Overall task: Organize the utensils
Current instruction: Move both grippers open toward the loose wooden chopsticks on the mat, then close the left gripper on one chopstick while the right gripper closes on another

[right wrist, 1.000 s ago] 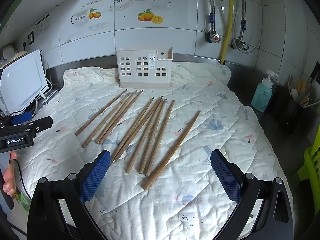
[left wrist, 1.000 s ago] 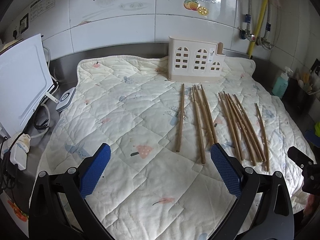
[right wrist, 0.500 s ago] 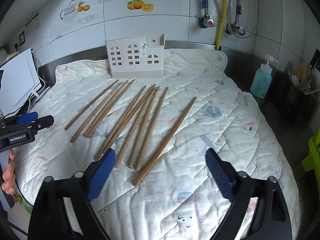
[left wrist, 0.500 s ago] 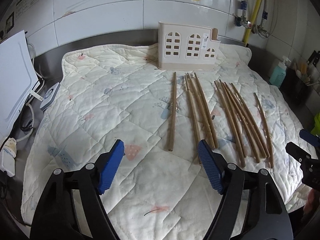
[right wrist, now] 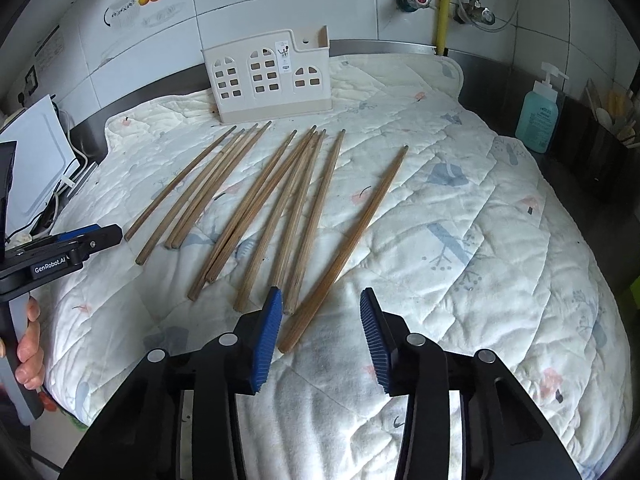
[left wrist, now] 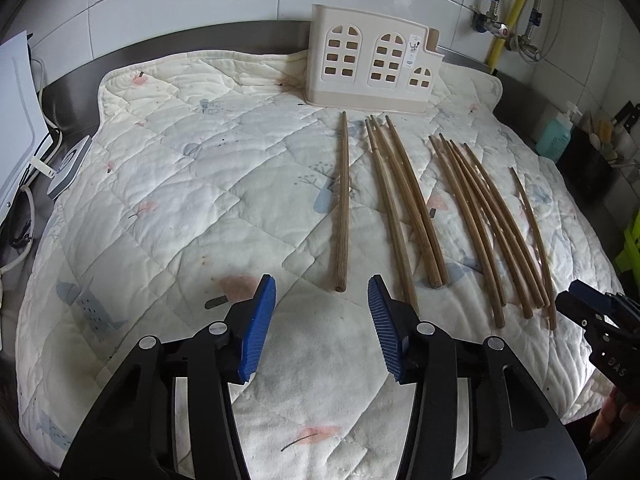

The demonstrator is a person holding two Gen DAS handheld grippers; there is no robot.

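Utensil holder (right wrist: 272, 76) interior hidden — contents unknowable.

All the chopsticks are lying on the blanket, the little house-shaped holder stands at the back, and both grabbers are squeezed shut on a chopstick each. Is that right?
Not quite. The left gripper and the right gripper are both open and hold nothing, as each wrist view shows. The rest is right: the chopsticks lie on the blanket, and the house-shaped holder stands at the back.
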